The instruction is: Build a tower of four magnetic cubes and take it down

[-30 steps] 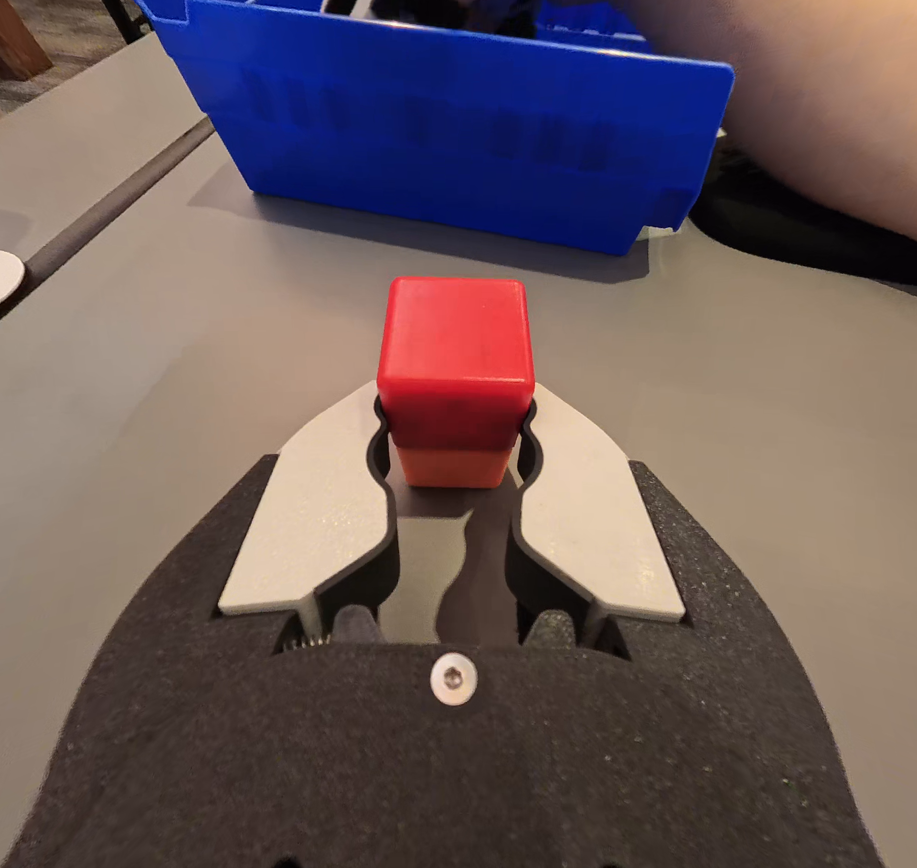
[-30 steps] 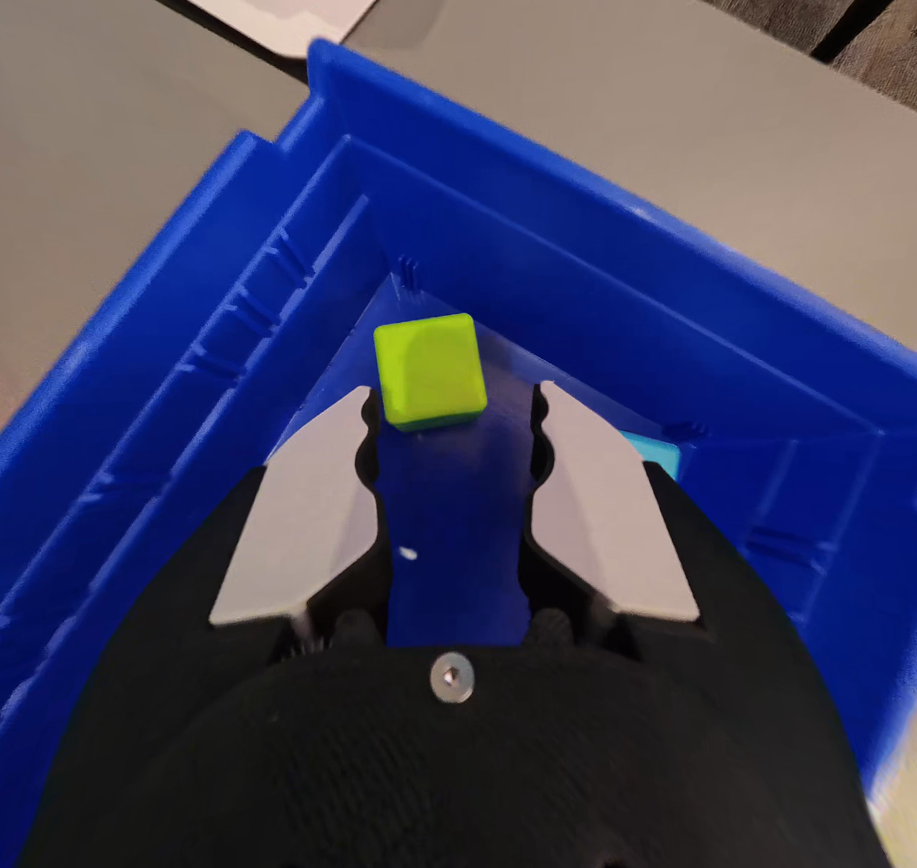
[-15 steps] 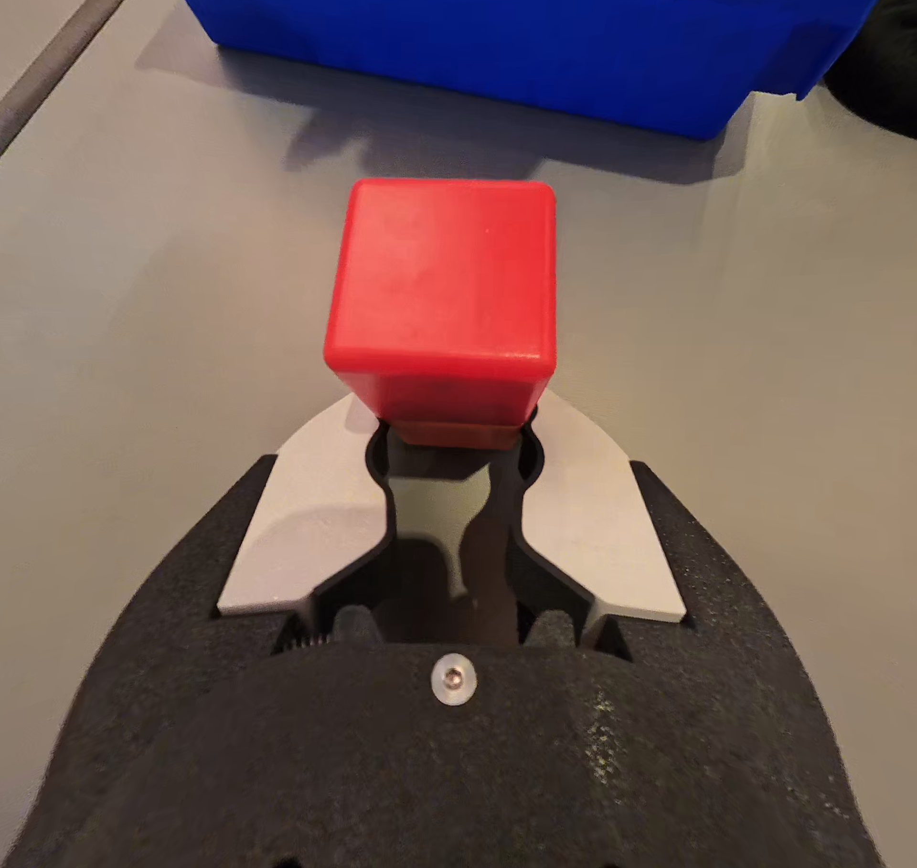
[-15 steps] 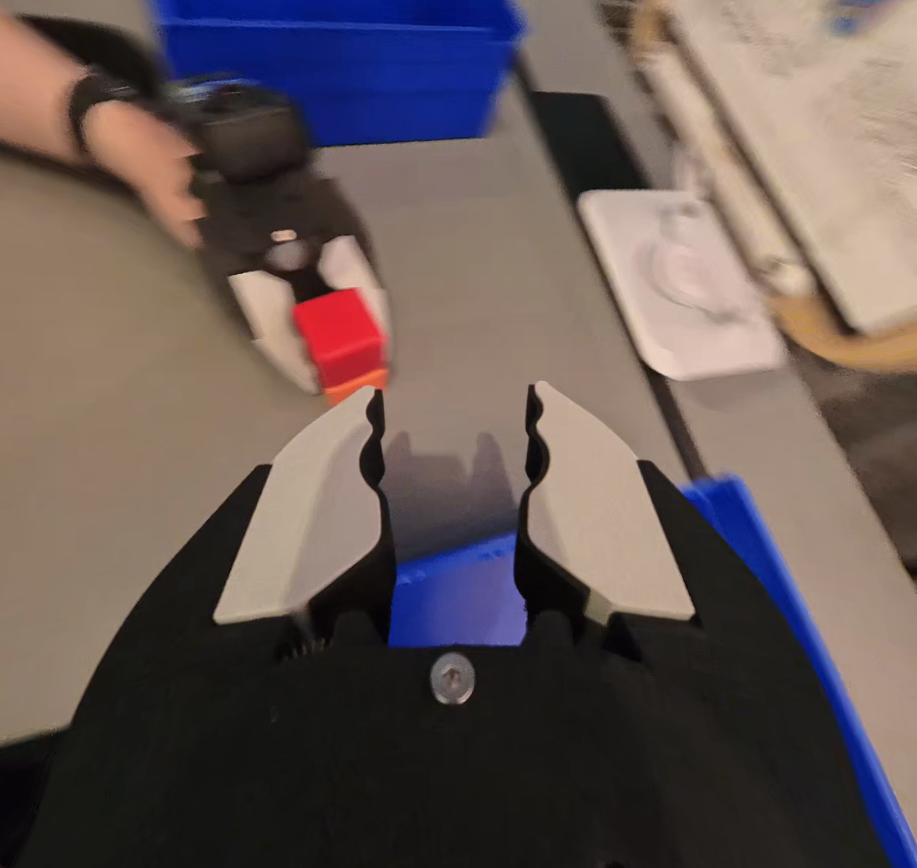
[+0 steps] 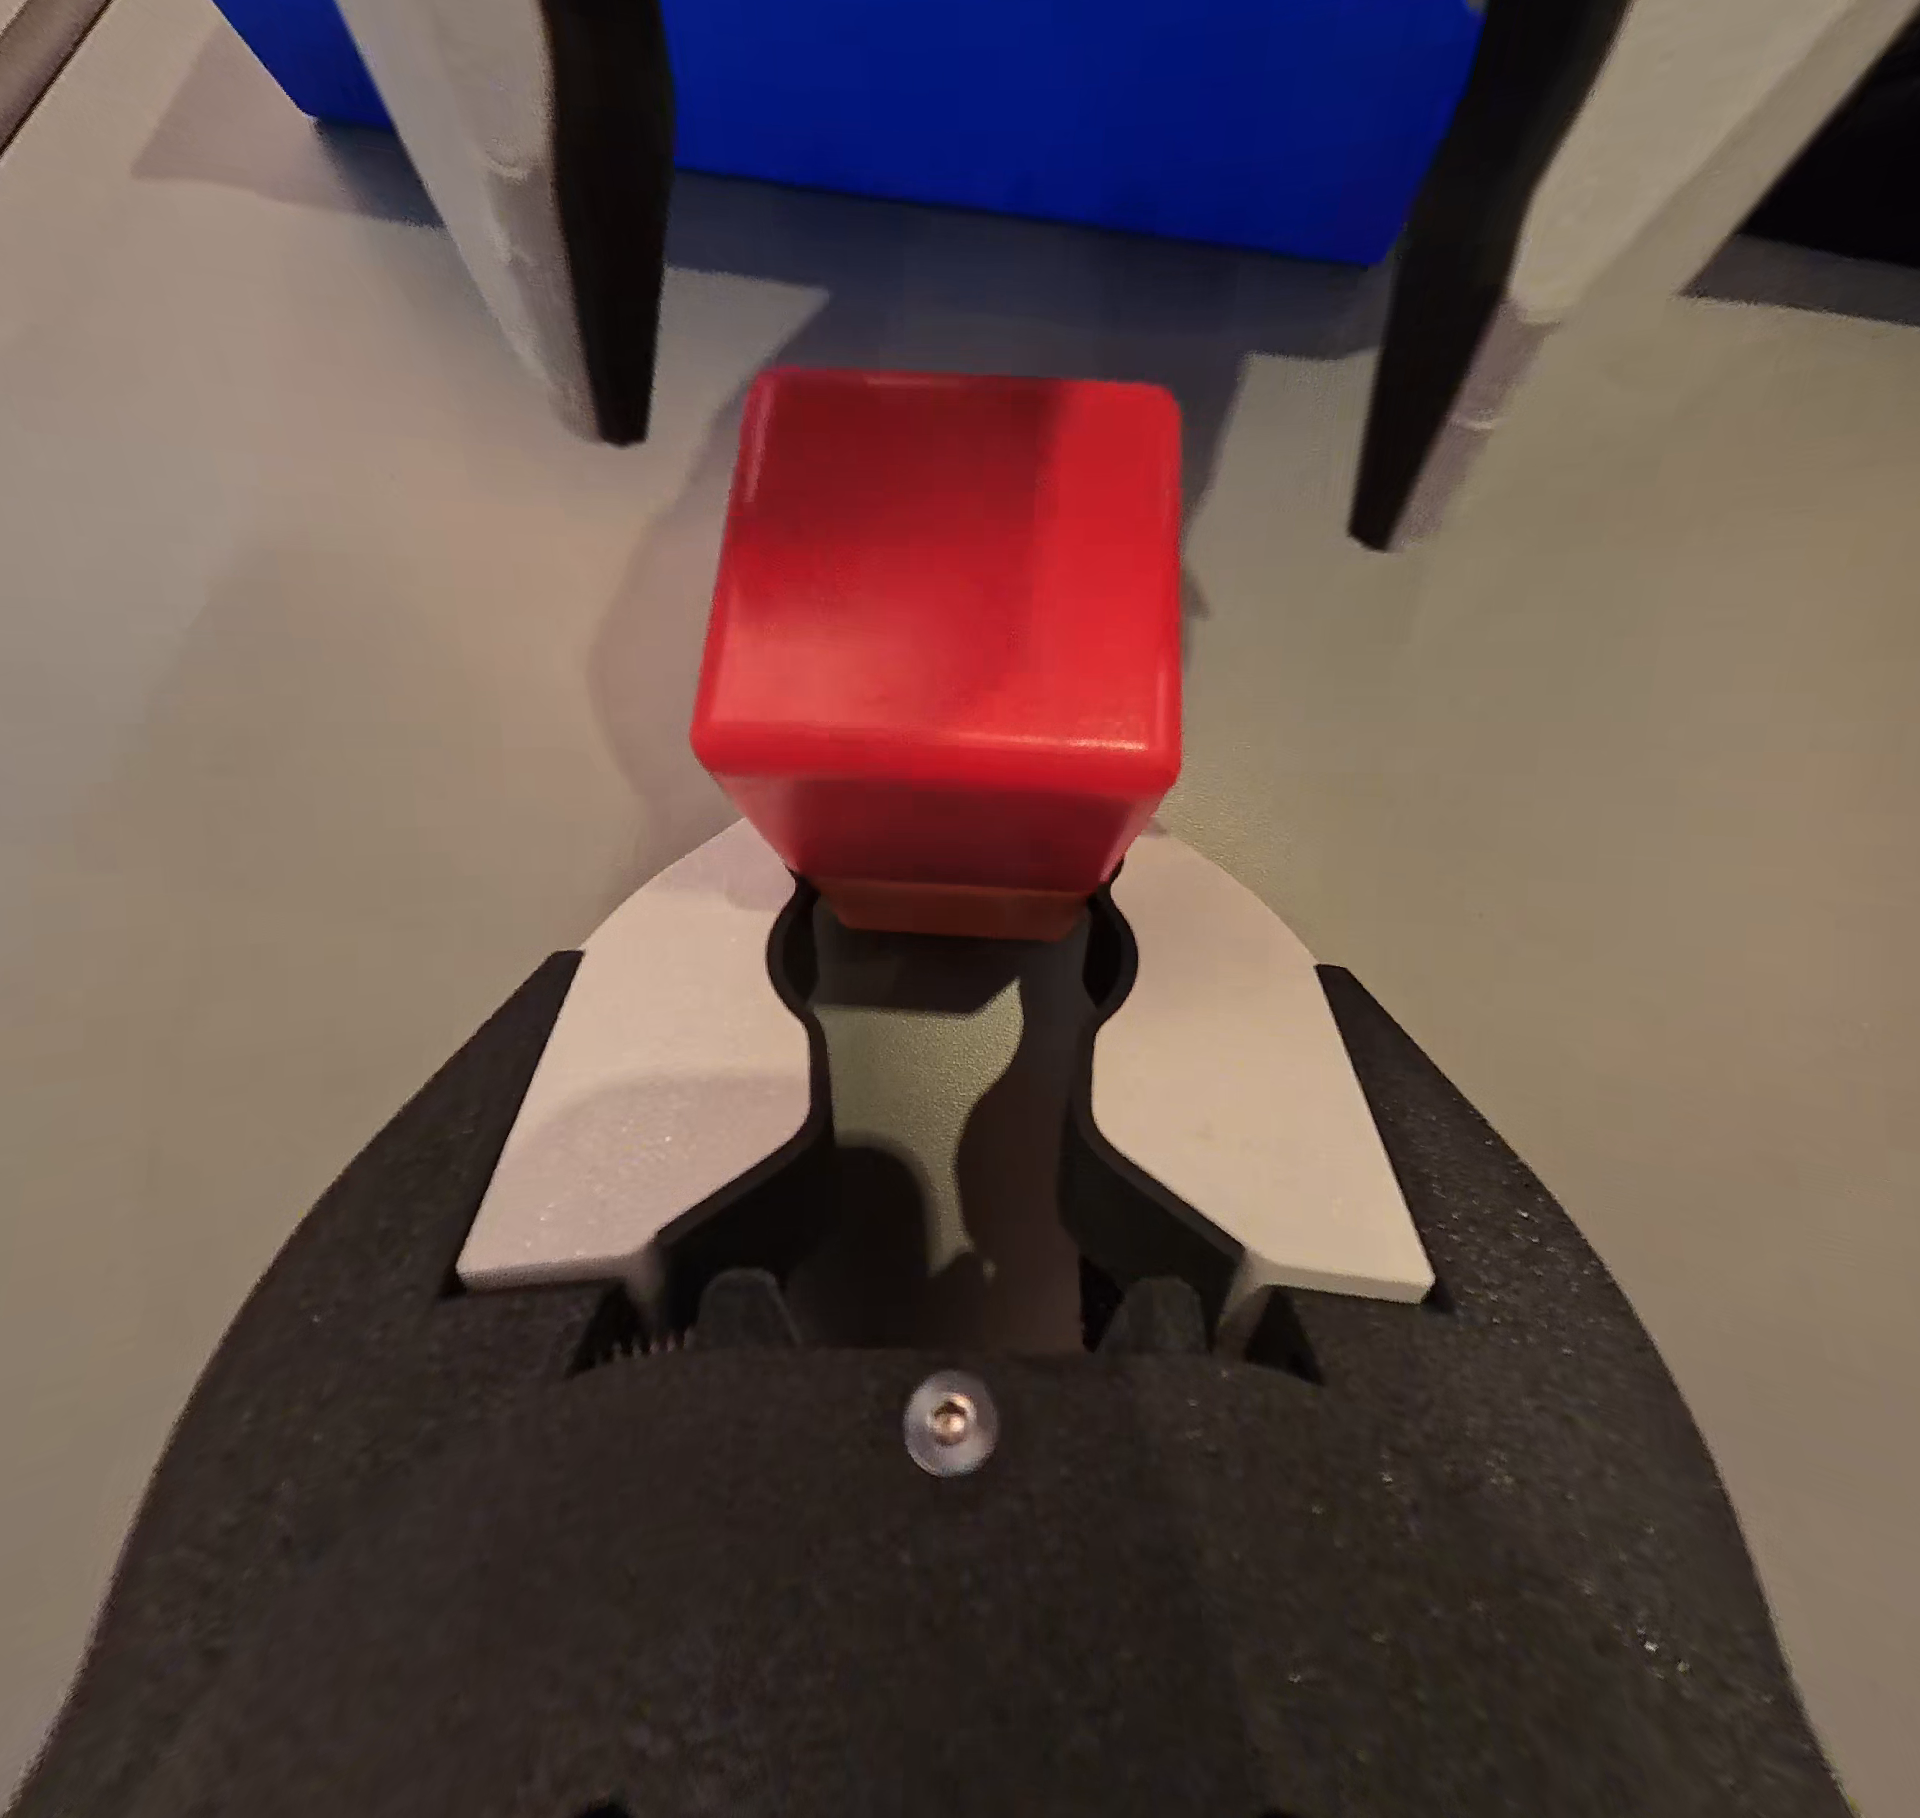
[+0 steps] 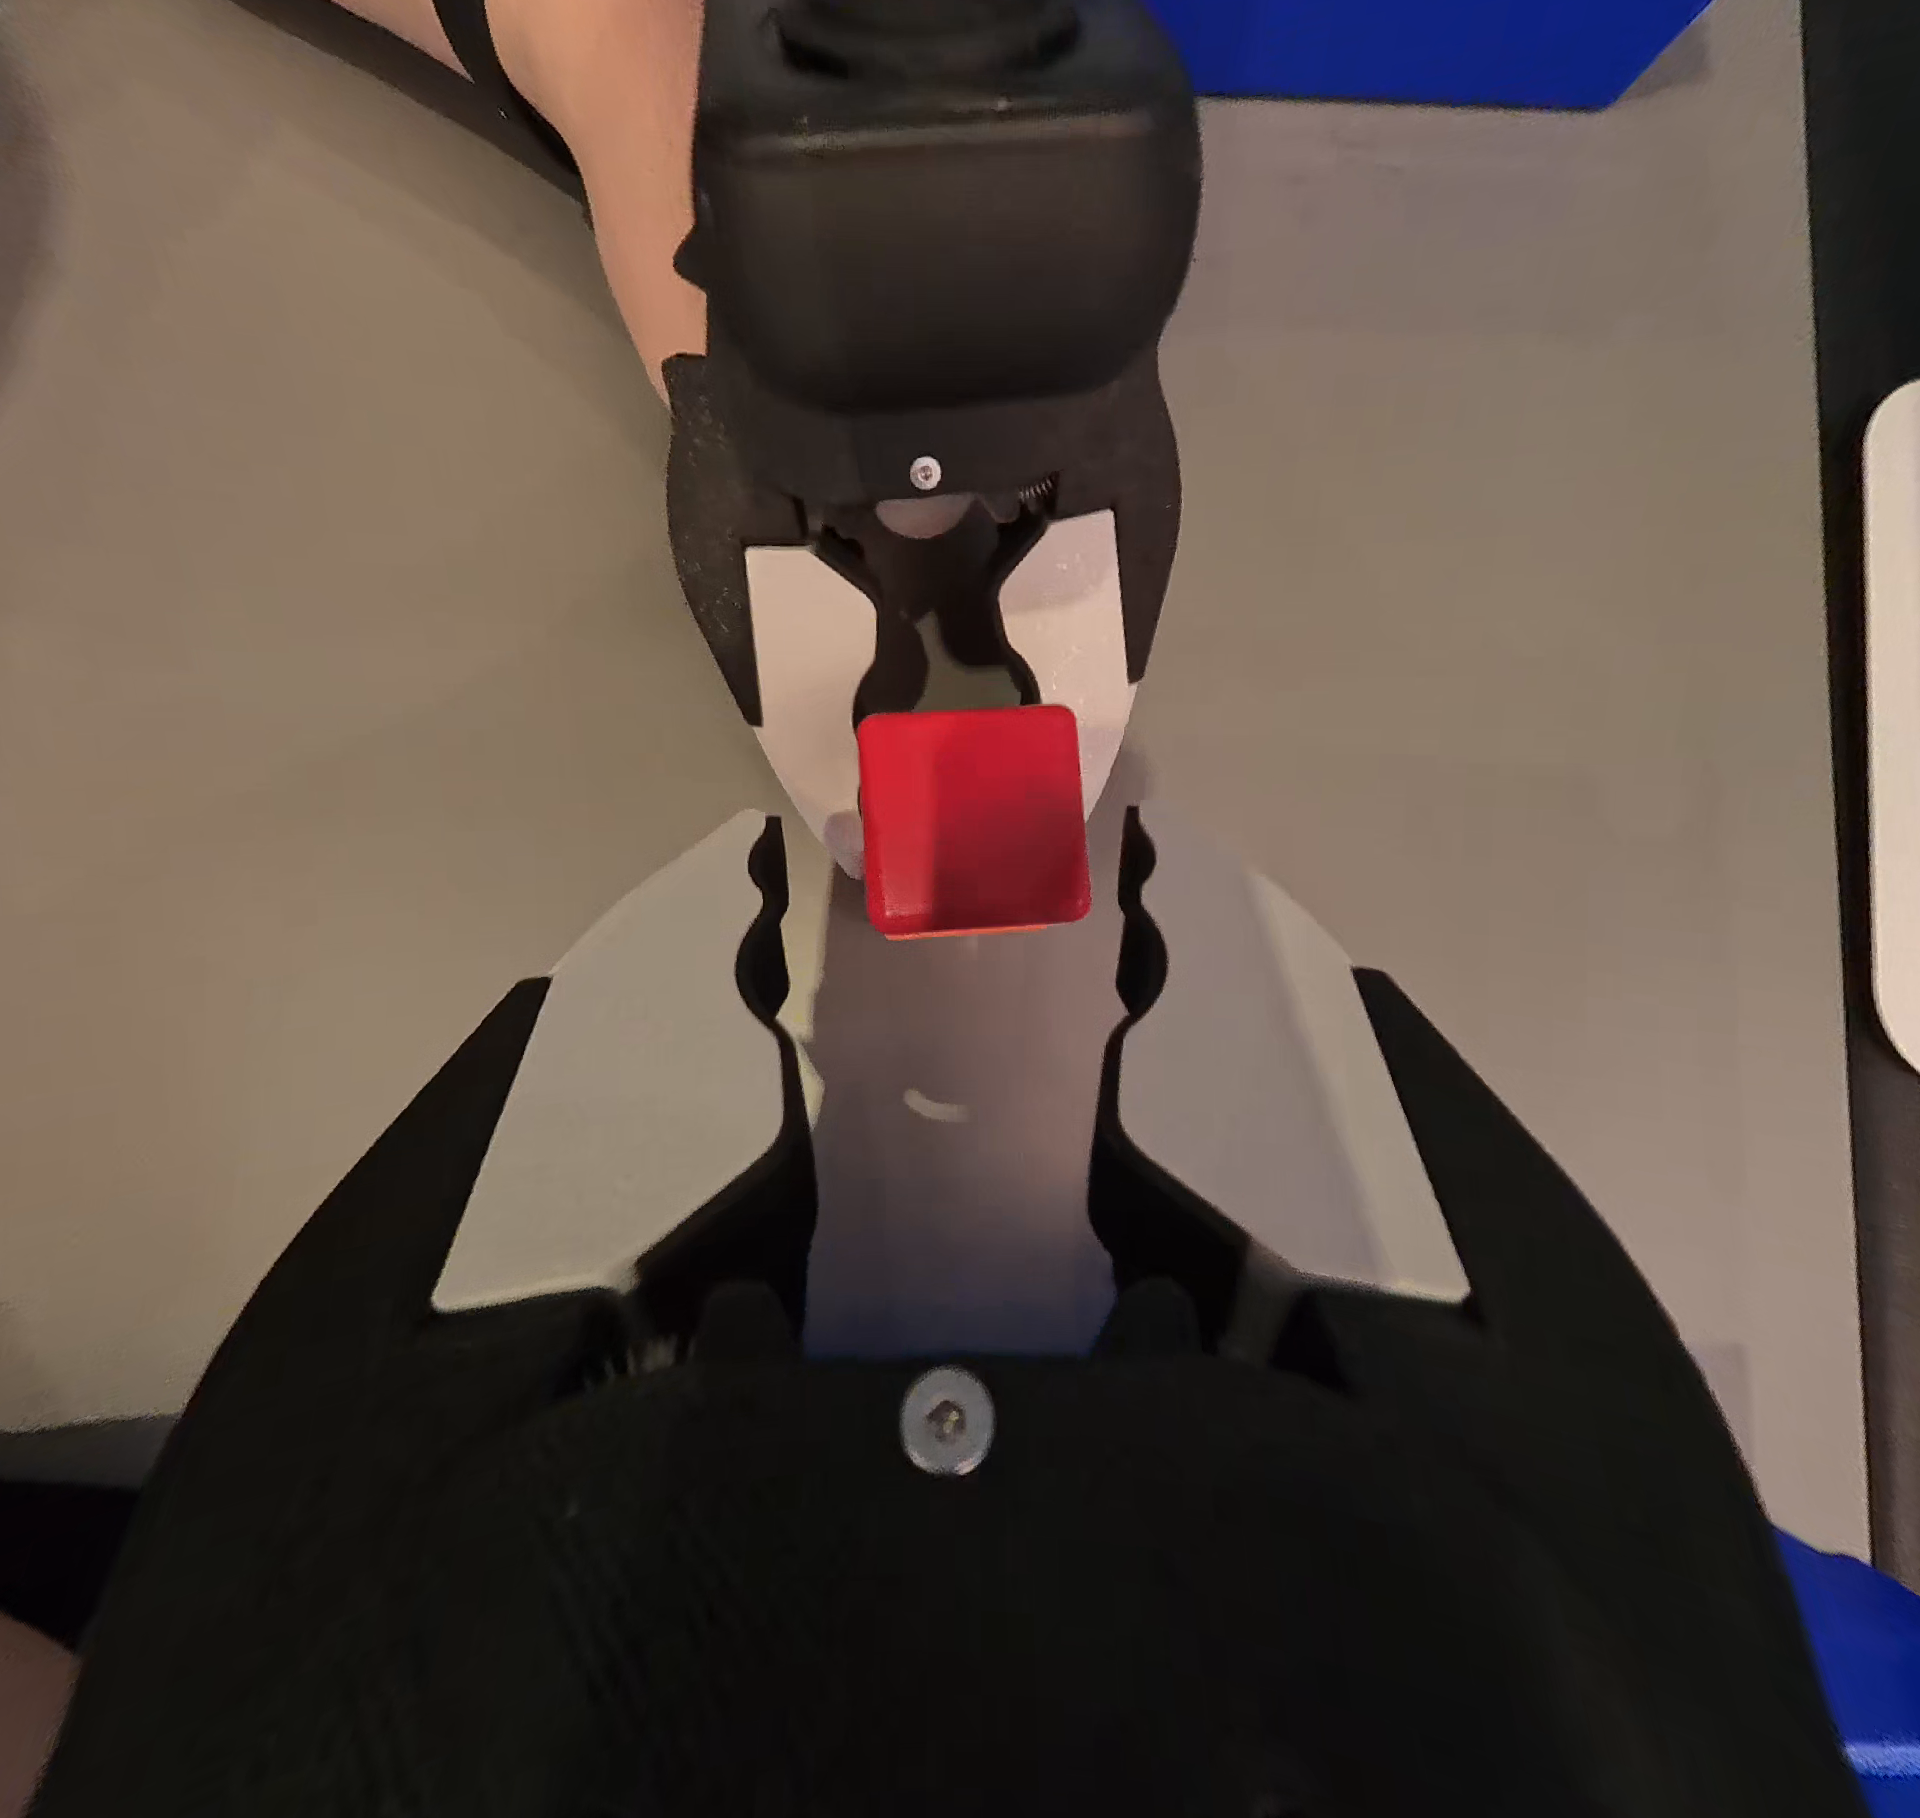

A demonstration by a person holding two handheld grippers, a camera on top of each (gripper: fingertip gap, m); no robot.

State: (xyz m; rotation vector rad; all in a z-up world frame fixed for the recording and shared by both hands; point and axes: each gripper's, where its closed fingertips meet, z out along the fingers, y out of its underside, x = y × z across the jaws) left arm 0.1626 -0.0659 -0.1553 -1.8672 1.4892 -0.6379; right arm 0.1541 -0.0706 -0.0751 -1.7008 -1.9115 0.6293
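While the left gripper (image 5: 951,895) clamps its fingers on the orange cube (image 5: 951,911), the red cube (image 5: 945,594) sits on top. The right gripper (image 6: 948,833) hovers over them, fingers wide.

right tool (image 6: 945,895) now over red cube (image 6: 971,818)

No writing, label, brand, number or sign can be read in either view. The cubes, the grippers and the bin show only plain surfaces.
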